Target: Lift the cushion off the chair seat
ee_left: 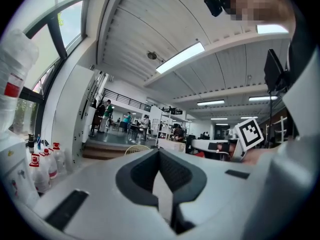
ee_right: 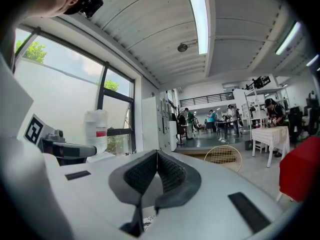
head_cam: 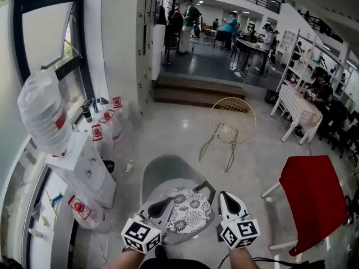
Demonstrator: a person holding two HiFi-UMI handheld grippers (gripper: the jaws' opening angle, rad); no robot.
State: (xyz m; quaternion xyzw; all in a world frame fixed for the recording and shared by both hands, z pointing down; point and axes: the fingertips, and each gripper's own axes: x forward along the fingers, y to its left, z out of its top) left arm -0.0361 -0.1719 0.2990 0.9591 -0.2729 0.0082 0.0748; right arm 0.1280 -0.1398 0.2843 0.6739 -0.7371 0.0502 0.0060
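I'm at the start, the reach-in step, nothing picked up yet. The cushion, round w/ a flower print, lies flat on the seat of the grey chair, just under & between my two claws. Left gripper is pinched shut w/ nothing in it. Right gripper is the same, shut & empty. Both point level. Next, I think, I must open the jaws, tip down to the cushion's edge, then pinch & lift

We lose the cushion's near-left edge behind the left gripper. Of the chair seat, we see only the rim.
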